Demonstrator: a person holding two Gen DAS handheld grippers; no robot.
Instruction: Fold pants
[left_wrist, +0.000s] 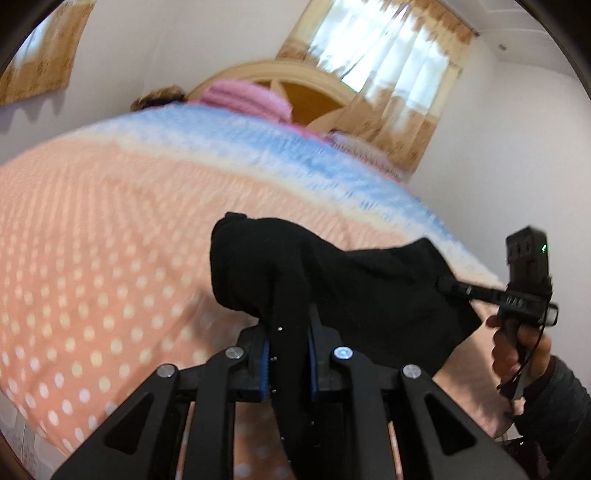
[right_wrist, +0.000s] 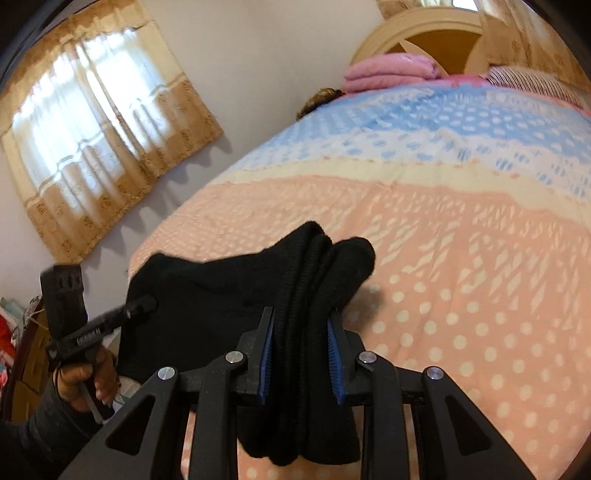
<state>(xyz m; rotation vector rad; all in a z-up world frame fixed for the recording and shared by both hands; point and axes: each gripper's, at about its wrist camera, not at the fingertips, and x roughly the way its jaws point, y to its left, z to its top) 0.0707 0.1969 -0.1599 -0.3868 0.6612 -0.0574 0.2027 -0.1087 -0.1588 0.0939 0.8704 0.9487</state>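
The black pants (left_wrist: 332, 273) hang bunched above the bed, stretched between both grippers. In the left wrist view my left gripper (left_wrist: 290, 332) is shut on a fold of the black cloth, which drapes over its fingertips. The right gripper (left_wrist: 445, 285) bites the far edge of the cloth at the right, held by a hand (left_wrist: 517, 354). In the right wrist view my right gripper (right_wrist: 301, 332) is shut on a thick bundle of the pants (right_wrist: 221, 295) between its blue pads (right_wrist: 267, 354). The left gripper (right_wrist: 142, 305) grips the cloth at the left.
Below lies a bed with a dotted peach, cream and blue cover (left_wrist: 110, 221) (right_wrist: 461, 258). A folded pink blanket (left_wrist: 243, 96) (right_wrist: 388, 70) rests by the wooden headboard (right_wrist: 417, 26). Curtained windows (right_wrist: 92, 129) (left_wrist: 388, 62) sit in the walls. Clutter stands at the lower left (right_wrist: 14, 332).
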